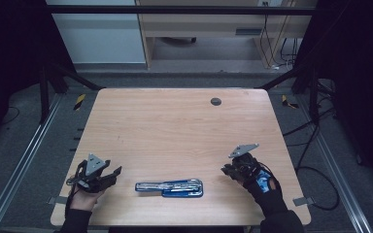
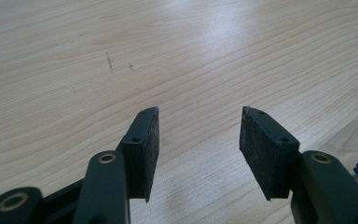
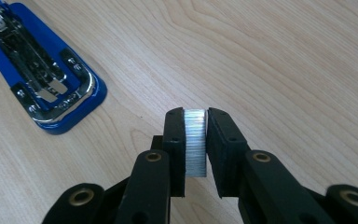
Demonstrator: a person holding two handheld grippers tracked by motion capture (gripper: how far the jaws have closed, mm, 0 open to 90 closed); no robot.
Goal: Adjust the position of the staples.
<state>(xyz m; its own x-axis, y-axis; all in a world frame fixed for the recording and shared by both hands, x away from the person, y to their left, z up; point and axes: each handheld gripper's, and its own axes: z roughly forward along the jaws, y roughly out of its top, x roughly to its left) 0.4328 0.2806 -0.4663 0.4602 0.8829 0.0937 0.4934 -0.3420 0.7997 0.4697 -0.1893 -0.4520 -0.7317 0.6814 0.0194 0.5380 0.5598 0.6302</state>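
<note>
Here the wooden table (image 1: 175, 126) carries a blue stapler (image 1: 170, 187), lying opened flat near the front edge, midway between the two hands, with its metal magazine facing up. The left gripper (image 2: 199, 135) sits at the person's left of the stapler, its jaws spread apart over bare wood with nothing between the pads, a blue corner of the stapler just visible at the right edge of the left gripper view. The right gripper (image 3: 196, 140), at the stapler's other end and a little apart from it, is clamped on a strip of staples (image 3: 195, 142), the silvery block standing upright between the two pads above the tabletop.
</note>
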